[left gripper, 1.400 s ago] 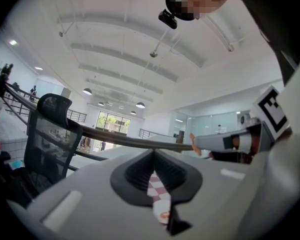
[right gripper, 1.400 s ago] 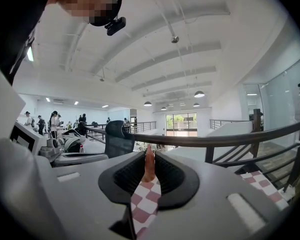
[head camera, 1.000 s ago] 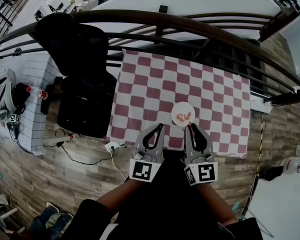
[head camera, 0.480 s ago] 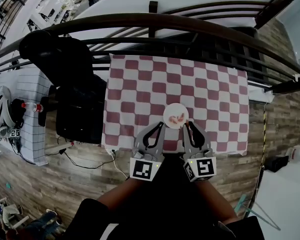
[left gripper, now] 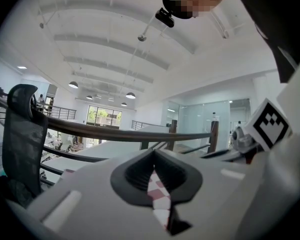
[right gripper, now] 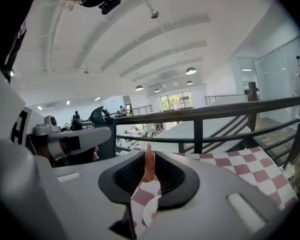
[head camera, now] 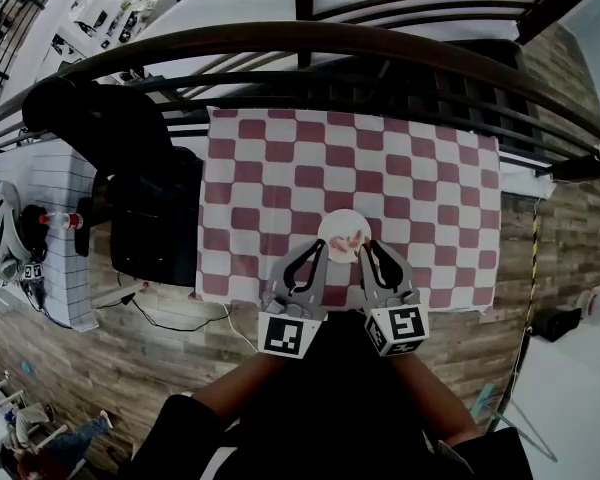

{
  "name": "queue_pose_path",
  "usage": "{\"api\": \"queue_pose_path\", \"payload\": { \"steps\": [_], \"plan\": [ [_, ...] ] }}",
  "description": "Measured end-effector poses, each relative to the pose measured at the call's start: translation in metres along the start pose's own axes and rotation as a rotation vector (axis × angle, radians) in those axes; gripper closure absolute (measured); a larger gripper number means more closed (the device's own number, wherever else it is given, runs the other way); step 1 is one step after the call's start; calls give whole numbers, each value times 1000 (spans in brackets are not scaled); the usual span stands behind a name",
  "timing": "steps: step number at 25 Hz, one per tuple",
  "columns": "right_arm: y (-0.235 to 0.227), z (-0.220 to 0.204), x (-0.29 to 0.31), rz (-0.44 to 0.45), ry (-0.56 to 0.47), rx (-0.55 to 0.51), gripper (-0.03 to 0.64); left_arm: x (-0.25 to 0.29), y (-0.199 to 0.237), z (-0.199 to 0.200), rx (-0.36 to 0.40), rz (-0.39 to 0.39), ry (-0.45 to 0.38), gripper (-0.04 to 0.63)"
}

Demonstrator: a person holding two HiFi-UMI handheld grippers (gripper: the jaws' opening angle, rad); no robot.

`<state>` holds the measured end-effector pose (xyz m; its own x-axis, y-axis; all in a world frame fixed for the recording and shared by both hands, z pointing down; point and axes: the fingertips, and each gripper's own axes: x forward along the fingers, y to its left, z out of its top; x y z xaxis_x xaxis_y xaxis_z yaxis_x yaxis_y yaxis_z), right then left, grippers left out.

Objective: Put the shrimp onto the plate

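A small white plate lies near the front edge of the red-and-white checked cloth, with pink shrimp on it. My right gripper touches the plate's near right rim and is shut on a shrimp, which stands up pink between its jaws in the right gripper view. The plate shows below through the gap. My left gripper is shut and holds nothing, its tip just left of the plate. In the left gripper view only checked cloth shows through the jaws.
A black office chair stands against the table's left side. A dark curved railing runs behind the table. Cables and a power strip lie on the wooden floor at the left.
Both grippers have drawn in toward the plate, the right tip now at its rim. The head view has shifted, so the table sits more to the left.
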<state>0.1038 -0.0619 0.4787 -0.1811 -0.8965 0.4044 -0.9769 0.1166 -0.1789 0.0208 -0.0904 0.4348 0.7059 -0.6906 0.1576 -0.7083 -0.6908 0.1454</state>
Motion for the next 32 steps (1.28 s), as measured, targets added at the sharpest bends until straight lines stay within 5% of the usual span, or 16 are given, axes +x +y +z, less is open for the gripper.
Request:
{"api": "queue_pose_path", "payload": {
  "steps": [32],
  "plan": [
    [-27,-126,100,202,306,-111,557,18,30,-41,-53,195,108,588]
  ]
}}
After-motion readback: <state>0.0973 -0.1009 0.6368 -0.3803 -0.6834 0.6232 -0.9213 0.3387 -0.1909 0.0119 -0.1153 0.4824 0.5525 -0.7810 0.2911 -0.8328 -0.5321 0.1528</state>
